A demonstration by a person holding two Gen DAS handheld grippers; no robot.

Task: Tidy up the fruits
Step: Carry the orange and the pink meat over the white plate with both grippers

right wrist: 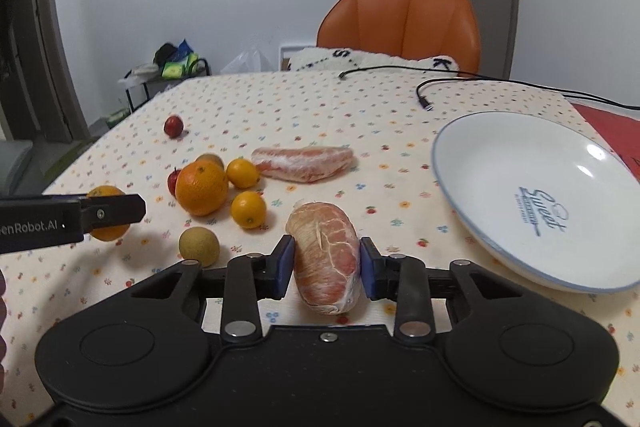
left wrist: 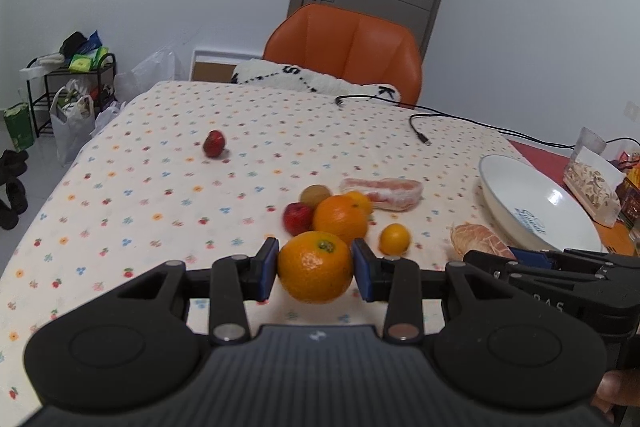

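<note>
My left gripper (left wrist: 315, 267) is shut on an orange (left wrist: 315, 266), held just above the tablecloth; it also shows in the right wrist view (right wrist: 105, 213). My right gripper (right wrist: 326, 263) is shut on a peeled pomelo segment (right wrist: 326, 259), which also shows in the left wrist view (left wrist: 478, 237). A second pomelo segment (right wrist: 304, 163) lies farther back. A big orange (right wrist: 201, 187), two small oranges (right wrist: 242, 172) (right wrist: 248, 209), a brown round fruit (right wrist: 199, 246) and a small red fruit (right wrist: 173, 125) lie on the cloth. A white plate (right wrist: 500, 163) stands to the right.
The table (left wrist: 160, 187) has a flowered cloth. A black cable (right wrist: 424, 99) lies at the back, with an orange chair (right wrist: 404, 23) behind. Snack bags (left wrist: 592, 187) sit at the right edge. A shelf with bags (left wrist: 72, 87) stands on the floor to the left.
</note>
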